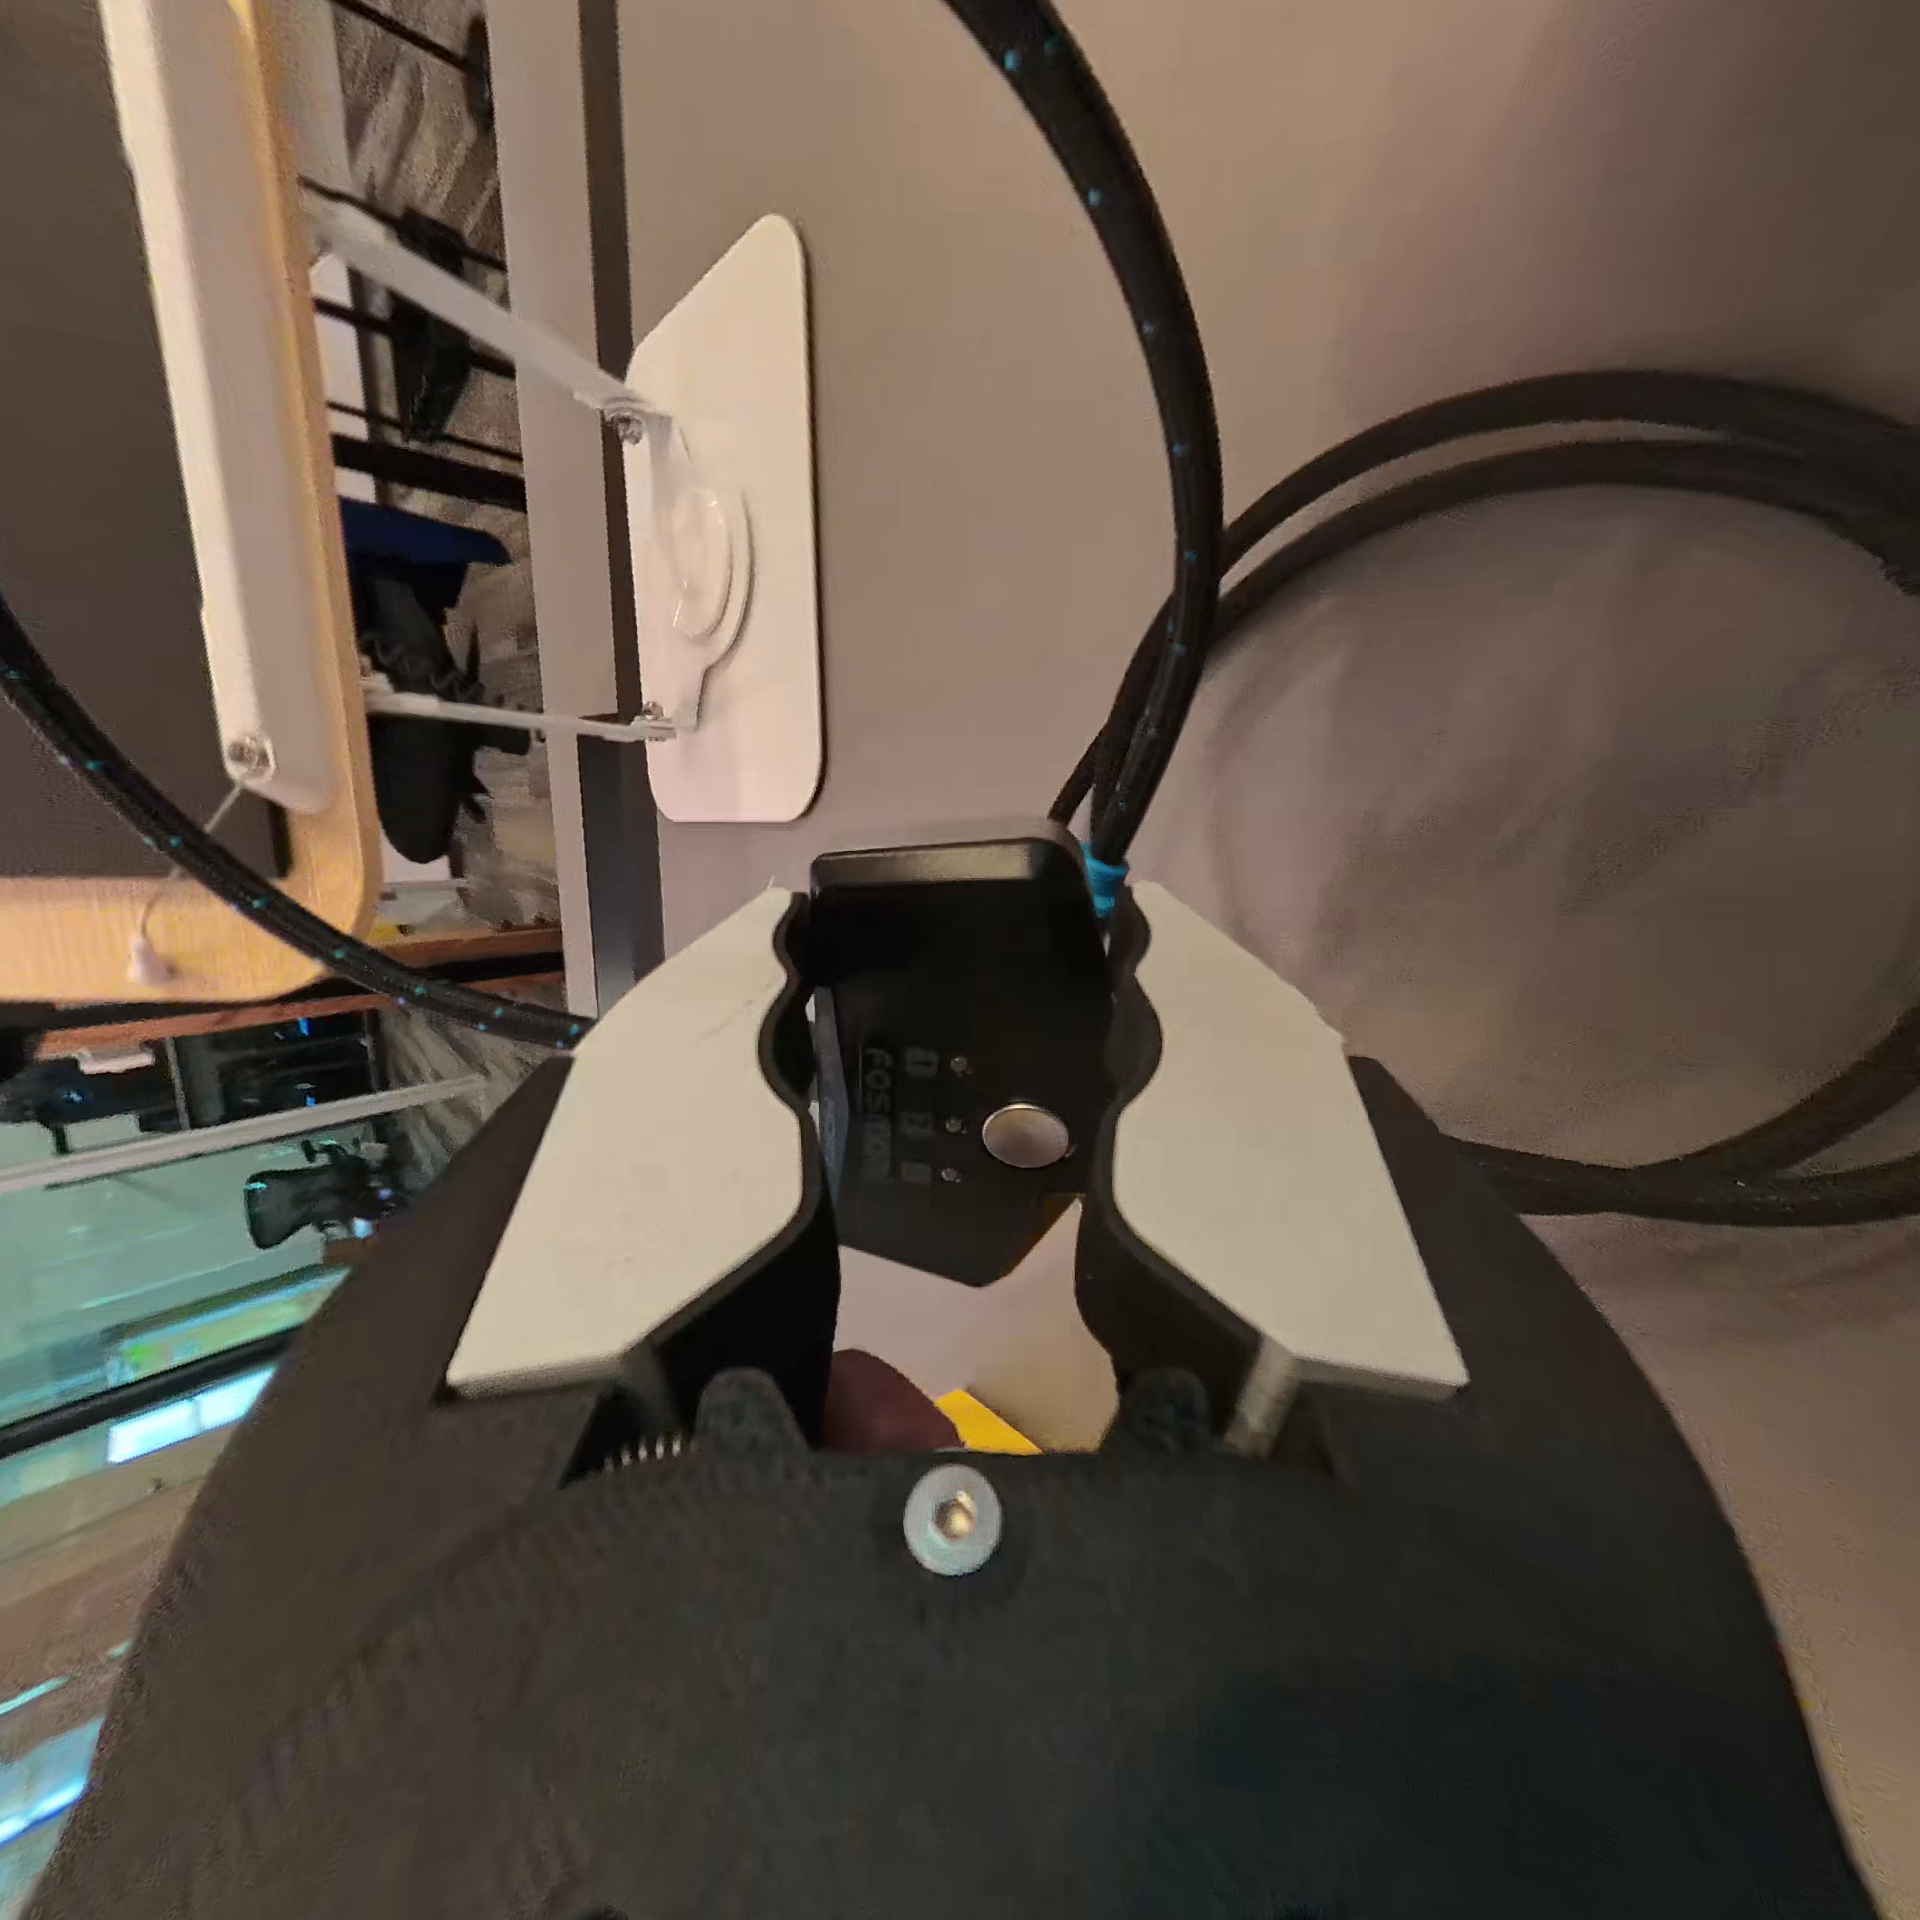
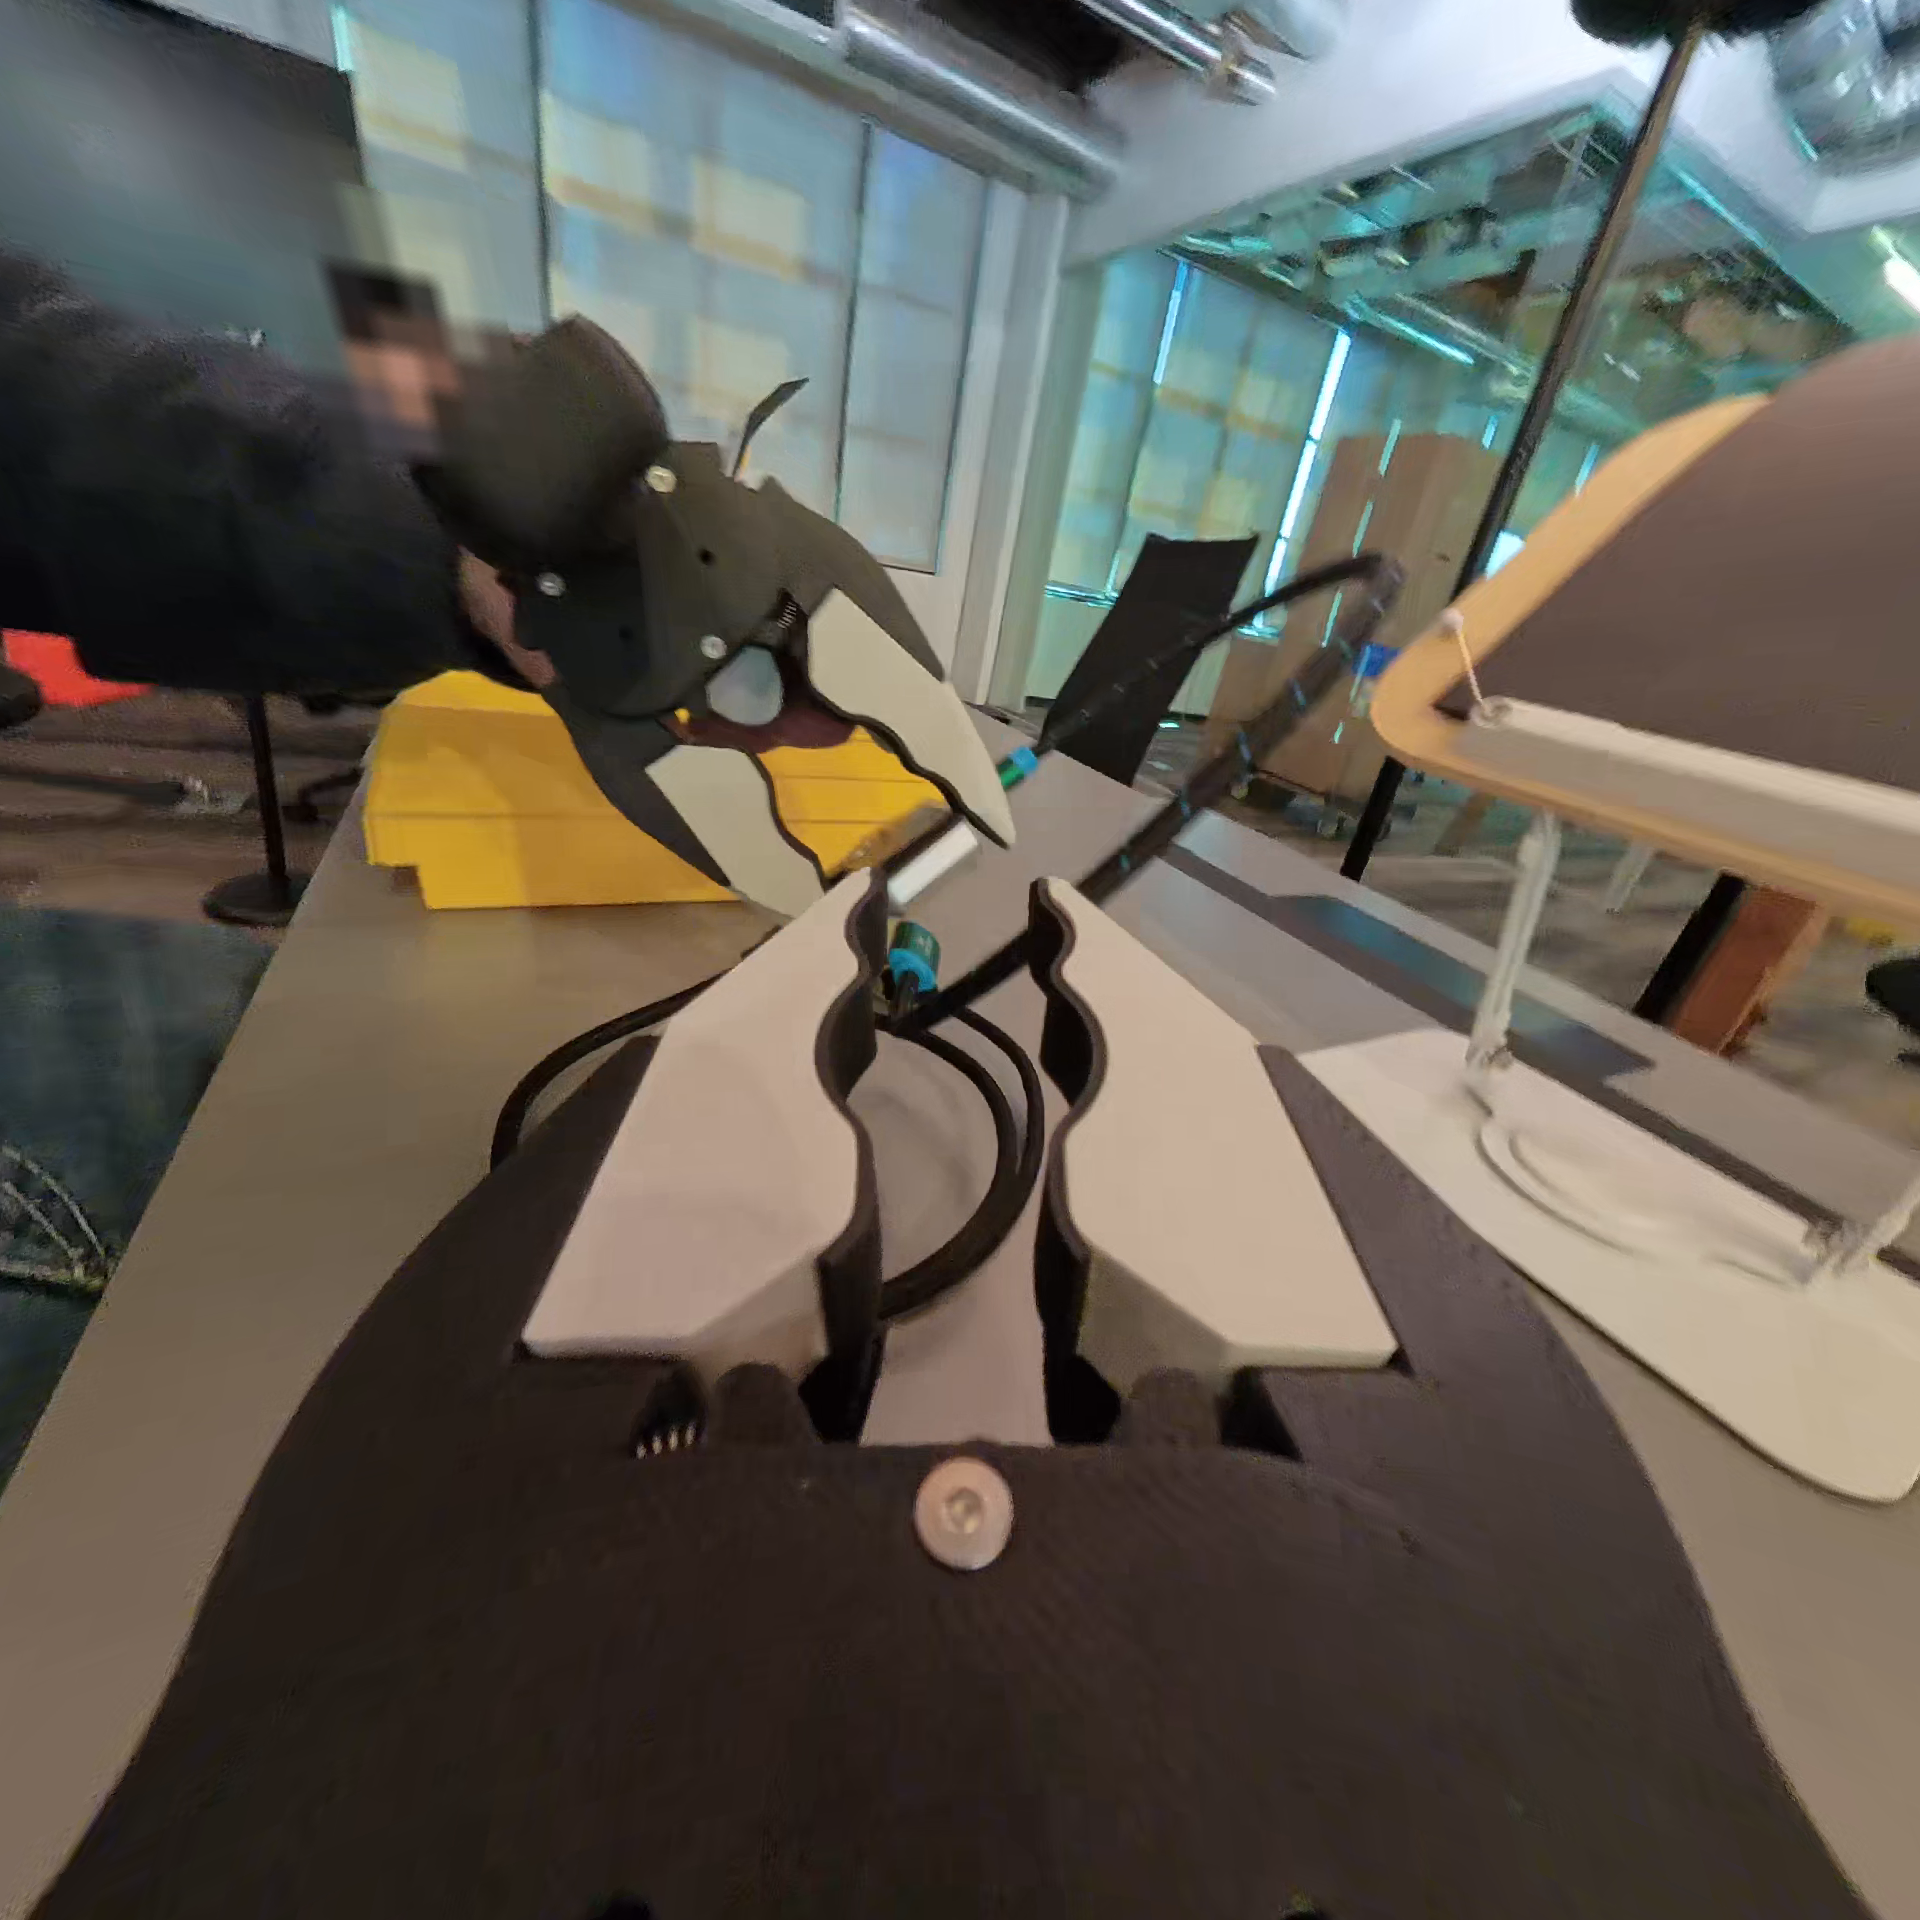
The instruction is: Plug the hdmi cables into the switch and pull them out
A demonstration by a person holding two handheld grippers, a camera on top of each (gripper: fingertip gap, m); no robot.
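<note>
**Switch held, one hand free: where this could slip**

The grey table (image 2: 395, 1039) carries the biggest items: a yellow box (image 2: 499, 821) at its far side and a white stand base (image 2: 1621, 1278) to the right, under a wood-rimmed panel (image 2: 1558, 582). Coils of black cable (image 1: 1558, 436) loop across the tabletop.

The left gripper (image 1: 961, 971) has its jaws clamped on the black switch (image 1: 956, 1049), lifted off the table, with a cable running from its far edge at a blue collar (image 1: 1103, 885). The right gripper (image 2: 956, 904) hovers low over the table, jaws a narrow way apart and holding nothing. A loose plug with a green and blue collar (image 2: 914, 951) lies just beyond its tips.

Risks, as I judge them: the switch sits skewed between the fingers, so a push on a plug could twist it loose. The stiff cable loops could also drag the plug sideways as the right gripper closes.
</note>
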